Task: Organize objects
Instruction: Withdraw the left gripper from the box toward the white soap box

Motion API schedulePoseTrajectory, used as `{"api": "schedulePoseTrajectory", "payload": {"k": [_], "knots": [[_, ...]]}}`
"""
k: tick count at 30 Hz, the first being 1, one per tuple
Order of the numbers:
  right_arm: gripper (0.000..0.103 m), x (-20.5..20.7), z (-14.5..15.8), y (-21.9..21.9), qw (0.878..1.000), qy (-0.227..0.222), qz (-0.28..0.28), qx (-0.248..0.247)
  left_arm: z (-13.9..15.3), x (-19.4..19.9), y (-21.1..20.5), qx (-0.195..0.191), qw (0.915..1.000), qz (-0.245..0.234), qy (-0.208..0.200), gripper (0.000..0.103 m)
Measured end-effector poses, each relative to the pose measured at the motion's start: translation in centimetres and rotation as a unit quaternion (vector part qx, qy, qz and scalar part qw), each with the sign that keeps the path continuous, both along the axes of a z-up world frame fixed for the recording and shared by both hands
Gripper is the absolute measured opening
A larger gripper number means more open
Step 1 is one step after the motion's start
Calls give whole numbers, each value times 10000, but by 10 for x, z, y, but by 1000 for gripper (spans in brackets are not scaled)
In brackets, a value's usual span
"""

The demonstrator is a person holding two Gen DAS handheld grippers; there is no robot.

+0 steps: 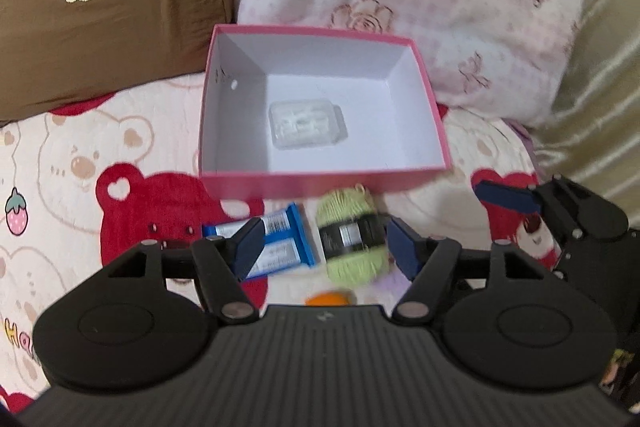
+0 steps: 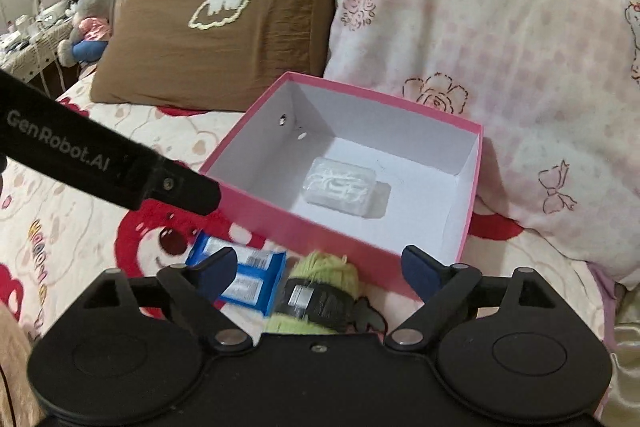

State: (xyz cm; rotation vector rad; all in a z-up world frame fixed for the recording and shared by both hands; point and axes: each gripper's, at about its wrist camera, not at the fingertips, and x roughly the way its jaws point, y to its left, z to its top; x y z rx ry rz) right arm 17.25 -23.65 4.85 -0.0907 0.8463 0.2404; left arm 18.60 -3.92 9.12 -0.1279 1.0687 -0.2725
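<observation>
Pink box [image 1: 320, 183] sits on the bedspread [image 1: 72, 155], holding a clear plastic case [image 1: 306, 125]. Just in front of the box lie a blue packet [image 1: 288, 239] and green yarn skein [image 1: 352, 235]. Left gripper [image 1: 324, 247] and right gripper [image 2: 320, 273] hang above these, both released, nothing between the jaws.

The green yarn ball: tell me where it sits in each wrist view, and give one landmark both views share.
Left wrist view: the green yarn ball lies lower centre, just in front of the pink box, right of the blue packet.
Right wrist view: the yarn ball is at bottom centre, partly hidden by the gripper body, against the box's near wall.
Shared landmark: the clear plastic case inside the box.
</observation>
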Motion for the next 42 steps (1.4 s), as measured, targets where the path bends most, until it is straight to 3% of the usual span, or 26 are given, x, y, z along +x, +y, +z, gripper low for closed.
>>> {"api": "schedulePoseTrajectory", "payload": {"k": [4,8,12,26,34,42], "knots": [[92,-27,11,0,9999,-119,90,17,9,-21,6,-125,9999,-49,8,73],[99,-51,19,2,9995,-200,223,52,17,-43,9,21,9996,-216,-158,84],[99,-71,21,7,9992,-161,346,141,18,-62,9,135,9991,-339,-233,95],[99,-128,20,22,9981,-62,509,351,1,-107,17,215,9980,-590,-5,100],[99,-149,5,35,9967,304,732,202,-20,-131,24,190,9969,-757,99,101],[99,-161,-12,48,9952,603,750,177,-51,-148,27,-9,9945,-910,512,101]]}}
